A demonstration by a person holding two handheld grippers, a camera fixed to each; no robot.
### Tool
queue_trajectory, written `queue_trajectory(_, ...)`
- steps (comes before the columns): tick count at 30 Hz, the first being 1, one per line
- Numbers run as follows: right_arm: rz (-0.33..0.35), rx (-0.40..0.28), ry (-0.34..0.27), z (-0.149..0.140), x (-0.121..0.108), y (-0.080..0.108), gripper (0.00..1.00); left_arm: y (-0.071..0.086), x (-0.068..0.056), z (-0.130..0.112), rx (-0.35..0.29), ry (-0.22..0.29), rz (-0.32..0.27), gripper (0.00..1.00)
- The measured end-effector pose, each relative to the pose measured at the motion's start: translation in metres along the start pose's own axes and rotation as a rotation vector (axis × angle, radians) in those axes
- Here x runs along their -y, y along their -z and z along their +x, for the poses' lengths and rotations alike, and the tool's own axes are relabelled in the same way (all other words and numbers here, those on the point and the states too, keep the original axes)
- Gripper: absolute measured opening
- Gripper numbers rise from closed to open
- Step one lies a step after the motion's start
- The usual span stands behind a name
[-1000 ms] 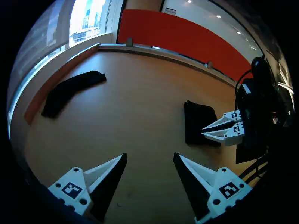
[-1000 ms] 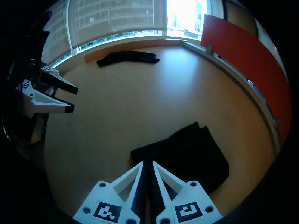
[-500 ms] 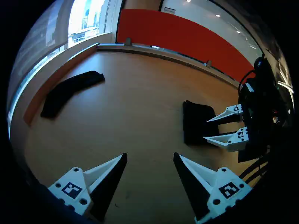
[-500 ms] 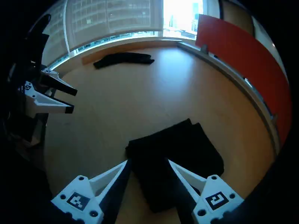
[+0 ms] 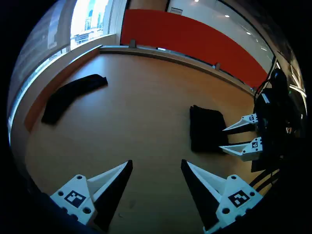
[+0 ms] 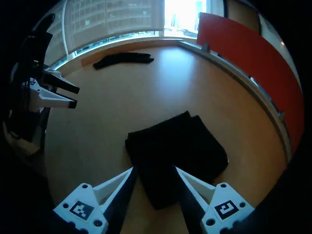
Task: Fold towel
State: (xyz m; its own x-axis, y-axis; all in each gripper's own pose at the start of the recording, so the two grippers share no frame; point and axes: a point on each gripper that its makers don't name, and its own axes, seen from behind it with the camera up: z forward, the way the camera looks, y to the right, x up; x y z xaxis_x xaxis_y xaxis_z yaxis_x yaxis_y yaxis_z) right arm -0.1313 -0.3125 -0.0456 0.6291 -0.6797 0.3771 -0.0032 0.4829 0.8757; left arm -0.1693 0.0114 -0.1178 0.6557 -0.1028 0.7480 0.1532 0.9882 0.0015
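Found folded black towel point(image 6: 177, 152) lying flat on wooden table point(image 6: 117, 113). Noted right gripper point(image 6: 155, 168) at the towel's near edge, jaws apart, clamped on nothing; unable to tell whether touching the cloth. Noted left gripper point(image 5: 156, 162) over bare wood, well apart from the towel, jaws likewise wide apart and empty. Observed second dark cloth point(image 5: 72, 95), long and unfolded, at the table's far edge near window point(image 5: 84, 23). Recorded red panel point(image 5: 187, 35) along the table's rear edge.
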Motion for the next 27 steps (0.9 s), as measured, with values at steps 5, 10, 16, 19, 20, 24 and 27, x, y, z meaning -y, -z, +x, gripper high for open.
queue_trajectory(5,-0.021,0.012,-0.028,-0.019,-0.004,0.009,0.65,-0.001,-0.002,0.001,-0.001,-0.004,-0.003,0.92)
queue_trajectory(10,-0.043,0.022,-0.066,-0.037,-0.008,0.018,0.65,-0.003,-0.004,0.003,-0.001,-0.009,-0.008,0.92)
queue_trajectory(16,-0.058,0.028,-0.103,-0.050,-0.010,0.022,0.65,-0.004,-0.008,0.004,0.001,-0.015,-0.013,0.92)
queue_trajectory(19,-0.063,0.034,-0.108,-0.054,-0.010,0.021,0.65,-0.004,-0.009,0.003,0.001,-0.017,-0.015,0.92)
queue_trajectory(20,-0.065,0.037,-0.108,-0.056,-0.010,0.021,0.65,-0.004,-0.009,0.003,0.002,-0.017,-0.015,0.92)
queue_trajectory(24,-0.065,0.044,-0.119,-0.062,-0.009,0.020,0.61,-0.005,-0.010,0.002,0.001,-0.016,-0.017,0.92)
queue_trajectory(27,-0.064,0.052,-0.131,-0.068,-0.008,0.018,0.59,-0.005,-0.011,0.001,0.002,-0.014,-0.018,0.92)
